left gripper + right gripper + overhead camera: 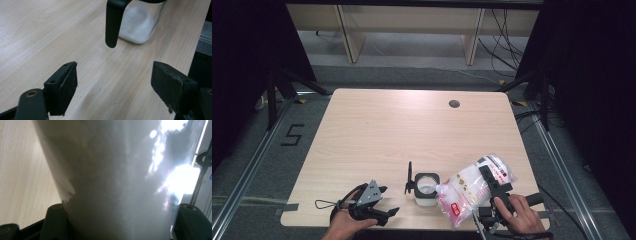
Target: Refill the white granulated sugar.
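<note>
- The bag of white powder (472, 187) is tipping over the clear jar (427, 188), probably pouring.
- The right gripper (486, 172) is squeezing the bag.
- The left gripper (389, 199) is waiting nearby, wide apart, holding nothing.

A black "5" is marked on the grey floor (257, 150), just left of the counter (377, 130); the bag (472, 187) at the counter's near right corner bears red print, too small to read.
</note>
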### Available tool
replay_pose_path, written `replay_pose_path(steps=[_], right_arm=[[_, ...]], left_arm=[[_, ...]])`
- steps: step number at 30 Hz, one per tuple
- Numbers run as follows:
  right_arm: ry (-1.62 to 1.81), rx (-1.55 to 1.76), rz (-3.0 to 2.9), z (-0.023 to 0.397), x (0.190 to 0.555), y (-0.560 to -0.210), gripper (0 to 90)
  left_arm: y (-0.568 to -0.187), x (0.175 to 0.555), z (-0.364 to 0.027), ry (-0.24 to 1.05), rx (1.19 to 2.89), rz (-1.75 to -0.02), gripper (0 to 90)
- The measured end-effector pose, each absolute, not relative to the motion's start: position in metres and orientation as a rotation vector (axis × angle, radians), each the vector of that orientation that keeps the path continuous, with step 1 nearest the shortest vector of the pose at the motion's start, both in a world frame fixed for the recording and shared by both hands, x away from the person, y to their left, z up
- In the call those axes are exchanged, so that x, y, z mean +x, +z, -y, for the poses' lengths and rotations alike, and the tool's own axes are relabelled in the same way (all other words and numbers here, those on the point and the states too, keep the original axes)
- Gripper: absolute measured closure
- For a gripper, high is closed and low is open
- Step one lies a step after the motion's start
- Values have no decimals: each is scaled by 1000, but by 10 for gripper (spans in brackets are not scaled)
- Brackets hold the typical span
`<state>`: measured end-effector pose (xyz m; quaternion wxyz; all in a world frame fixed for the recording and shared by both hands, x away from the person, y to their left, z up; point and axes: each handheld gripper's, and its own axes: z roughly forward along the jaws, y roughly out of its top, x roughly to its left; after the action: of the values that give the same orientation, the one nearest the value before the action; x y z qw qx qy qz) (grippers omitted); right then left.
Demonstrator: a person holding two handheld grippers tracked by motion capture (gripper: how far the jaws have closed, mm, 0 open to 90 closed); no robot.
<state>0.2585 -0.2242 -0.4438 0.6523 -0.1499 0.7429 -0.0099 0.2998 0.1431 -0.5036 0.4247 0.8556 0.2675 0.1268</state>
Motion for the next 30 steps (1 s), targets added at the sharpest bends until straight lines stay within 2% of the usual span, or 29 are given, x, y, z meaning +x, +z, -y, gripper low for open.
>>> replay_pose_path(steps=[10, 16, 30], right_arm=[[-9, -316, -1690, 225, 258, -445, 412], [-57, -409, -1657, 222, 259, -438, 412], [-17, -359, -1679, 224, 260, -442, 413]], left_arm=[[-503, 301, -144, 300, 2170, -656, 208], [-503, 300, -143, 293, 2152, -668, 208], [-503, 301, -144, 325, 2158, -664, 208]])
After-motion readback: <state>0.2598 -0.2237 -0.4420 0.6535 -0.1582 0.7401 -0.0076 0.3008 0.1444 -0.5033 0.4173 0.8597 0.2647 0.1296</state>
